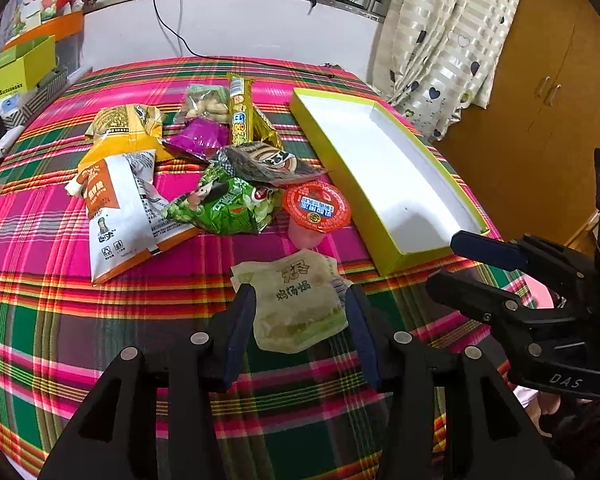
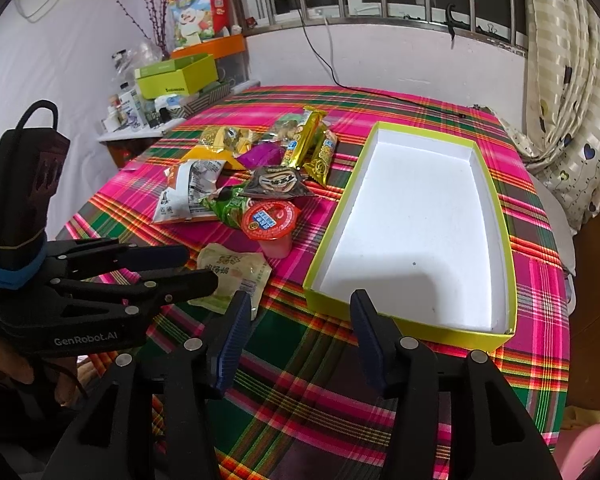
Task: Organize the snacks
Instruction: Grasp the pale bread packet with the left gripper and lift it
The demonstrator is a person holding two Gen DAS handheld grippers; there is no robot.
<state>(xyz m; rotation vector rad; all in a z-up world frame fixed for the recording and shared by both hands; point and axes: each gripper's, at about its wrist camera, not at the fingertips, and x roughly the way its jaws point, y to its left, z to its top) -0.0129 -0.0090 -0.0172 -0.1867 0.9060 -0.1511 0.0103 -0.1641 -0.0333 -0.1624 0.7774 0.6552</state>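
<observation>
A pale cream-green packet (image 1: 300, 308) (image 2: 236, 276) lies flat on the plaid cloth between the fingers of my left gripper (image 1: 300, 294) (image 2: 200, 268). Its jaws stand apart, one pad on each side of the packet. My right gripper (image 2: 300, 294) (image 1: 442, 260) is open with nothing in it, just before the near corner of the empty yellow-green box (image 2: 412, 220) (image 1: 380, 168). Beyond the packet sit a red-lidded jelly cup (image 1: 316, 204) (image 2: 270, 218), a green pea bag (image 1: 228, 208), a white-orange bag (image 1: 120, 208), a dark packet (image 1: 260, 162) and gold bars (image 1: 240, 112).
A purple packet (image 1: 202, 136) and a yellow bag (image 1: 120, 124) lie at the back of the pile. A cluttered side table with a green box (image 2: 176, 74) stands at the left. A curtain (image 2: 572, 80) and a wooden cabinet (image 1: 540, 100) are on the right.
</observation>
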